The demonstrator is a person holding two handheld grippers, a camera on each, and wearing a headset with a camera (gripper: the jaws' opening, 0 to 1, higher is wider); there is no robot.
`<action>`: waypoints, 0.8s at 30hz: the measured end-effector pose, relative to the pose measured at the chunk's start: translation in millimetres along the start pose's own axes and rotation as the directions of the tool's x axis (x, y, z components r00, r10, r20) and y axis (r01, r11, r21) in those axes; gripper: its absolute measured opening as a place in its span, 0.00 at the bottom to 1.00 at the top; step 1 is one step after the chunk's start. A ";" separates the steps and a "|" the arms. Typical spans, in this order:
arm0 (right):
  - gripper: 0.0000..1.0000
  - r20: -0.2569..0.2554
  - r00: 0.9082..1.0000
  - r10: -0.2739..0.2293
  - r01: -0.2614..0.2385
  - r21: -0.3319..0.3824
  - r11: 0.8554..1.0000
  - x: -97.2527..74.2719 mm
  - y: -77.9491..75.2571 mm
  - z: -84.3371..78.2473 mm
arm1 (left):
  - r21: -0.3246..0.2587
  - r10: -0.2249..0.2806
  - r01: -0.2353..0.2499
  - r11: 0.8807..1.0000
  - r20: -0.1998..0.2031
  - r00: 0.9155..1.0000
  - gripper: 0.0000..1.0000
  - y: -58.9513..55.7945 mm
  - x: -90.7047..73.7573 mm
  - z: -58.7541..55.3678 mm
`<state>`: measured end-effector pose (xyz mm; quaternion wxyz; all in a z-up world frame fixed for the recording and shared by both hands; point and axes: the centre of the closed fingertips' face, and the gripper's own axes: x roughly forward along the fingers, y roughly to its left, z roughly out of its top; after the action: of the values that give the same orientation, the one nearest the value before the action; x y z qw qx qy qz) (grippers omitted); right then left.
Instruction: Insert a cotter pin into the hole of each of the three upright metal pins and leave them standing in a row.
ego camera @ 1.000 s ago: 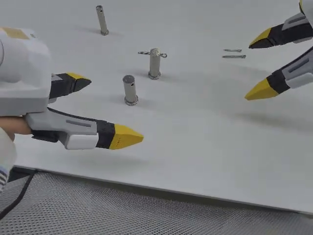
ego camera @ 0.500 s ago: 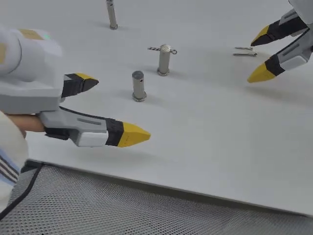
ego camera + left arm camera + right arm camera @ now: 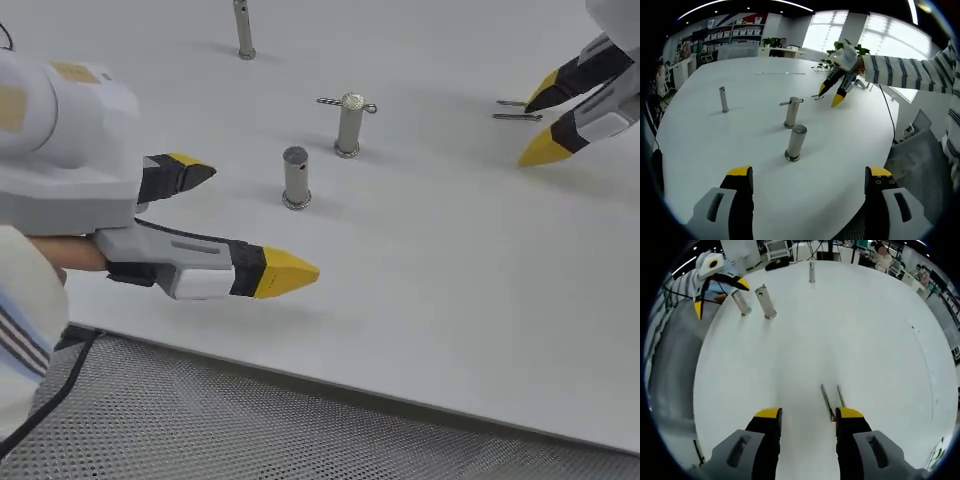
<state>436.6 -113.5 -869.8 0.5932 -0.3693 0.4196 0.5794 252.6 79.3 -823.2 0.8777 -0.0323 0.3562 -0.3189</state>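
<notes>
A white table (image 3: 420, 260) lies under both my grippers. My left gripper (image 3: 262, 221) hovers near its front edge, jaws spread wide and empty, and the nearest metal pin (image 3: 295, 178) stands upright ahead of them. My right gripper (image 3: 526, 132) is low over the table, jaws apart and empty. The middle metal pin (image 3: 350, 125) carries a cotter pin (image 3: 330, 102) through its head. The far metal pin (image 3: 243, 28) stands well behind. Two loose cotter pins (image 3: 827, 400) lie side by side just off my right gripper's jaw tips.
</notes>
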 end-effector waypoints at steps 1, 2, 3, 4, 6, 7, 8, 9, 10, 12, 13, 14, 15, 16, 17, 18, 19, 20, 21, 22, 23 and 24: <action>0.43 -0.001 1.000 0.006 -0.006 0.007 1.000 0.2 -0.7 0.4 | -0.002 0.000 0.000 1.000 -0.001 1.000 0.91 0.4 0.1 -1.0; 0.43 -0.005 1.000 0.005 -0.005 0.007 1.000 0.6 -1.0 0.7 | -0.001 0.000 0.000 1.000 -0.002 1.000 0.91 0.6 -0.2 -1.1; 0.41 -0.019 1.000 -0.002 0.002 -0.007 1.000 1.3 -2.2 -0.2 | 0.000 0.001 -0.001 1.000 -0.003 1.000 0.90 0.6 -0.5 -1.7; 0.39 -0.034 0.999 -0.011 0.010 -0.032 0.999 1.2 -4.0 -1.2 | 0.000 0.000 0.000 1.000 -0.004 1.000 0.89 1.8 -0.5 -2.3; 0.36 -0.066 0.997 -0.028 0.022 -0.092 0.996 1.3 -6.4 -2.5 | 0.000 0.002 -0.002 1.000 -0.007 1.000 0.88 5.0 -1.2 -4.7; 0.35 -0.069 0.997 -0.021 0.017 -0.064 0.998 1.1 1.5 0.9 | -0.001 0.001 -0.001 1.000 -0.009 1.000 0.87 5.3 -1.6 -5.4; 0.35 -0.079 0.996 -0.029 0.025 -0.049 0.999 0.8 0.5 1.5 | -0.003 0.000 0.000 1.000 -0.007 1.000 0.86 5.8 -2.0 -5.8; 0.33 -0.092 0.995 -0.037 0.035 -0.031 0.999 -0.1 -1.3 1.4 | 0.006 0.005 -0.005 1.000 0.018 1.000 0.85 7.4 -2.5 -3.2; 0.33 -0.105 0.994 -0.037 0.034 -0.031 0.999 -0.1 -1.7 2.2 | 0.004 0.008 -0.009 1.000 0.025 1.000 0.84 8.2 -2.8 -2.5; 0.31 -0.121 0.992 -0.036 0.032 -0.037 0.999 0.5 -2.9 2.0 | -0.012 0.008 -0.008 1.000 0.034 0.999 0.83 10.1 -3.1 -1.2; 0.30 -0.128 0.991 -0.036 0.031 -0.038 0.999 0.7 -4.1 1.5 | -0.019 0.007 -0.006 1.000 0.034 0.999 0.83 11.0 -3.2 -1.0; 0.29 -0.135 0.990 -0.036 0.030 -0.041 0.999 0.7 -5.1 1.3 | -0.019 0.008 -0.008 1.000 0.034 0.999 0.83 11.5 -2.9 -0.9; 0.28 -0.139 0.990 -0.036 0.031 -0.043 0.999 0.8 -6.2 0.6 | -0.013 0.011 -0.010 1.000 0.033 0.999 0.83 12.4 -3.1 -1.0; 0.27 -0.143 0.989 -0.037 0.031 -0.044 0.999 0.6 -6.7 0.4 | -0.011 0.012 -0.012 1.000 0.032 0.999 0.83 12.9 -2.8 -1.2; 0.26 -0.145 0.989 -0.037 0.031 -0.045 0.999 0.7 -7.6 0.1 | -0.008 0.012 -0.012 1.000 0.029 0.999 0.83 13.7 -2.7 -1.7; 0.24 -0.148 0.988 -0.040 0.034 -0.043 0.998 0.8 -8.5 0.5 | -0.006 0.012 -0.012 1.000 0.027 1.000 0.83 13.8 -2.3 -2.2; 0.21 -0.151 0.988 -0.042 0.036 -0.040 0.999 1.1 -9.3 0.6 | -0.003 0.013 -0.013 1.000 0.026 1.000 0.83 14.2 -2.2 -2.6; 0.18 -0.156 0.987 -0.047 0.040 -0.046 0.998 1.3 -10.0 0.8 | -0.003 0.013 -0.013 1.000 0.017 1.000 0.82 13.8 -1.8 -4.2; 0.15 -0.160 0.986 -0.051 0.043 -0.054 0.998 1.8 -11.4 0.8 | -0.001 0.009 -0.009 1.000 0.015 1.000 0.79 13.0 -1.8 -4.5; 0.12 -0.165 0.985 -0.059 0.049 -0.066 0.997 1.9 -12.8 0.9 | 0.001 0.005 -0.005 1.000 0.018 1.000 0.78 11.6 -1.5 -3.8; 0.09 -0.167 0.984 -0.065 0.053 -0.076 0.996 1.4 -13.8 0.8 | 0.002 0.004 -0.004 1.000 0.020 1.000 0.76 11.0 -1.6 -3.3; 0.08 -0.170 0.983 -0.070 0.057 -0.081 0.995 1.3 -14.6 0.8 | 0.000 0.003 -0.003 1.000 0.024 1.000 0.75 10.0 -1.5 -2.4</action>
<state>451.1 -113.1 -871.4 0.5582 -0.4536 0.4351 0.5416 255.6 88.5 -826.9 0.8824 -0.0356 0.3455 -0.3174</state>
